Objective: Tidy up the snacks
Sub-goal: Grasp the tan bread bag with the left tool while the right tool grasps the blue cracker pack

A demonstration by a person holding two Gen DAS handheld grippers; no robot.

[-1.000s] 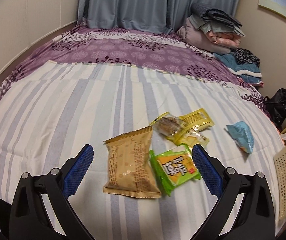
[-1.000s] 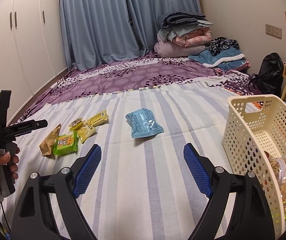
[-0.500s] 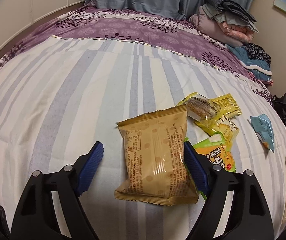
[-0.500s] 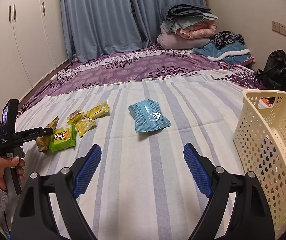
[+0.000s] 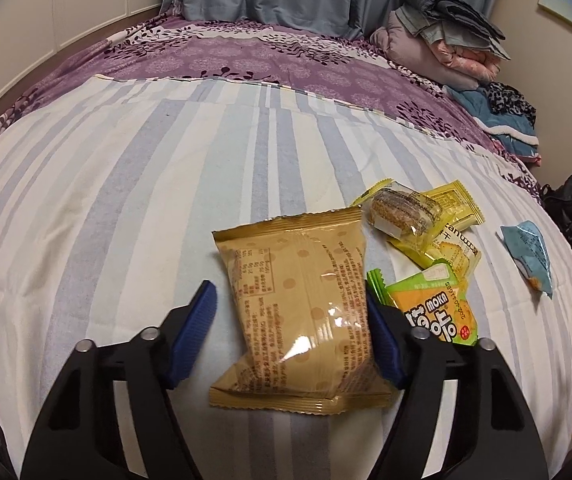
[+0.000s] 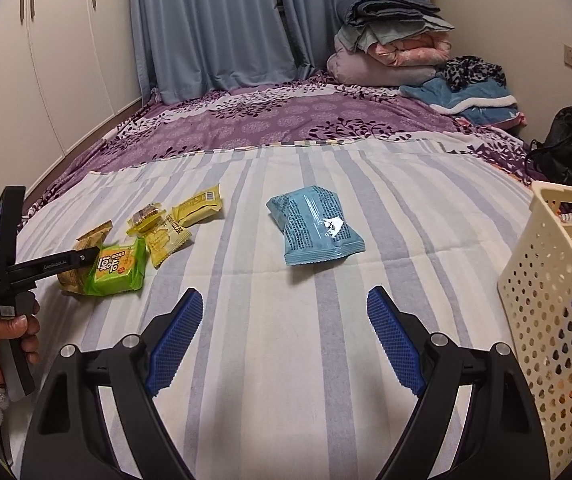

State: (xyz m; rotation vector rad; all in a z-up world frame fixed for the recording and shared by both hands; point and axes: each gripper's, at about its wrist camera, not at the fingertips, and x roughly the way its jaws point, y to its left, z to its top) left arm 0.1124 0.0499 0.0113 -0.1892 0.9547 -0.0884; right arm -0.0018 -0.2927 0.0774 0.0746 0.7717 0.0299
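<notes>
- Snacks lie scattered on the striped bedspread (image 5: pixel 125 200); the one in hand is the tan packet (image 5: pixel 302 320), lower centre of the left wrist view.
- Tan packet: long axis runs from the bottom of the frame up toward its middle, roughly in line with the way the left gripper (image 5: pixel 290 336) points. Top seal is at mid-frame; bottom seal sits low between the two arms of the tool.
- Left gripper: jaws closing, with the tan packet between them. The right-hand pad appears to touch the packet's right edge; the left-hand pad stands clear, bedspread showing in the gap. Not yet a pinch.
- Judgement: the closing runs across the packet's short width, so the grip should land on its two long edges.
- Green packet (image 5: pixel 430 308) lies just beside the tan one, right of centre, and passes behind the right-hand finger. Risk: it may get caught along with the tan one.
- Yellow packets (image 5: pixel 446 240) sit above the green one, a clear-wrapped biscuit (image 5: pixel 402 212) on top of them.
- Right gripper (image 6: pixel 281 340): spread wide, nothing between its pads, above bare bedspread at lower centre of its view.
- Blue packet (image 6: pixel 314 228) lies ahead of the right gripper at mid-frame, apart from the cluster; the right hand is the nearer one.
- Cream basket (image 6: pixel 558 280) stands at right edge, nearest the right gripper.
</notes>
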